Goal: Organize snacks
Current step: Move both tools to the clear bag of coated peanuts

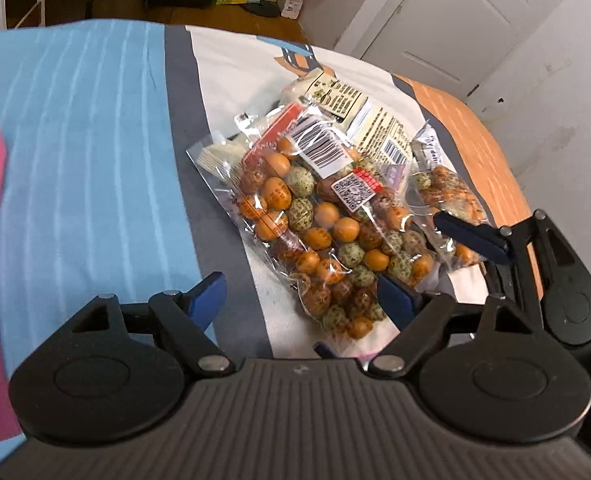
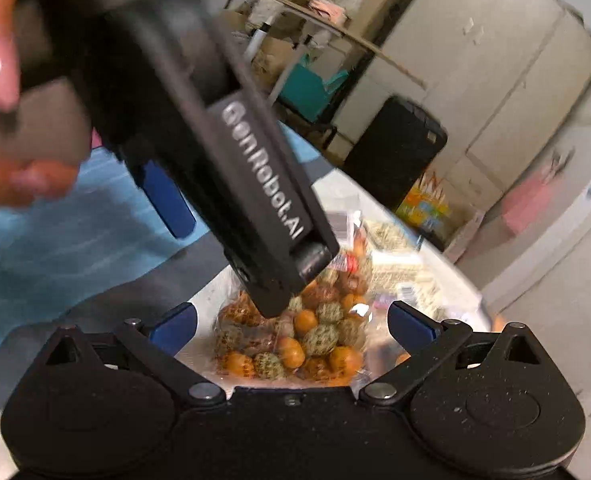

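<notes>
We see the snack bags [image 1: 327,216] heaped on the bed [image 1: 95,140], toward its far right corner. Our left gripper [image 1: 299,300] has its fingers wide, holding nothing; the right gripper [image 2: 291,328] likewise spreads wide above the nearest bag.

Count on bed [image 1: 95,140]: clear bags of orange and green coated nuts [image 1: 319,216], 3. Cream printed packets [image 1: 379,128], at least 2; pile overlaps, exact number unclear. Hand-held grippers: 2.
</notes>
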### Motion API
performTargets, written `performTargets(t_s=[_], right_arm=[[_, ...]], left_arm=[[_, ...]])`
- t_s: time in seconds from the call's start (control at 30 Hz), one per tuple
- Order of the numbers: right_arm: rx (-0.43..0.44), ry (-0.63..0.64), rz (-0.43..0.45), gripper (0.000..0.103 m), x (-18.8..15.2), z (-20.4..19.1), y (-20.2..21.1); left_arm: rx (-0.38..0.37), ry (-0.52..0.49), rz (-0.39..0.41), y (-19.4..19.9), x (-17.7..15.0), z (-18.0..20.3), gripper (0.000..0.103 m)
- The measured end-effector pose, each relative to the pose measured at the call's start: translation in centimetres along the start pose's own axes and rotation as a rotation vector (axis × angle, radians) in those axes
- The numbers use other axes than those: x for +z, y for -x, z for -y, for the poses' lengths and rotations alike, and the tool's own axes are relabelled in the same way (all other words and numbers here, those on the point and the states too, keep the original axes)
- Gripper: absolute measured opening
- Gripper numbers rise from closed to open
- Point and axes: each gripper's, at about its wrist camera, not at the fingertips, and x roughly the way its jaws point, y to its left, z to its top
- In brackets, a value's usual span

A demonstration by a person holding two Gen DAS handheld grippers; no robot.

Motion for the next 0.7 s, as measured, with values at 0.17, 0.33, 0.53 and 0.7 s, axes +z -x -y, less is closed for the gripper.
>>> performTargets(t_s=[0.17, 0.33, 0.53, 0.7], right_arm=[[0.002, -0.074, -0.014, 0.103, -0.6, 1.0, -1.3], [-0.039, -0.137, -0.028, 0.103, -1.0, 0.9, -2.7], [-0.118, -0.213, -0.039, 0.099, -1.2, -0.1, -3.5], [-0.126, -0.167, -0.036, 0.097, -1.4, -0.7, -2.6]], left_arm=[[-0.028, 0.028, -0.005, -1.7, -0.7, -0.4, 0.077], [-0.058, 0.031, 0.056, -1.8, -1.5, -0.6, 0.079], [-0.164, 0.113, 0.062, -1.8, -1.8, -1.7, 0.058], [-0.187, 0.096, 0.074, -1.5, -1.9, -1.3, 0.054]])
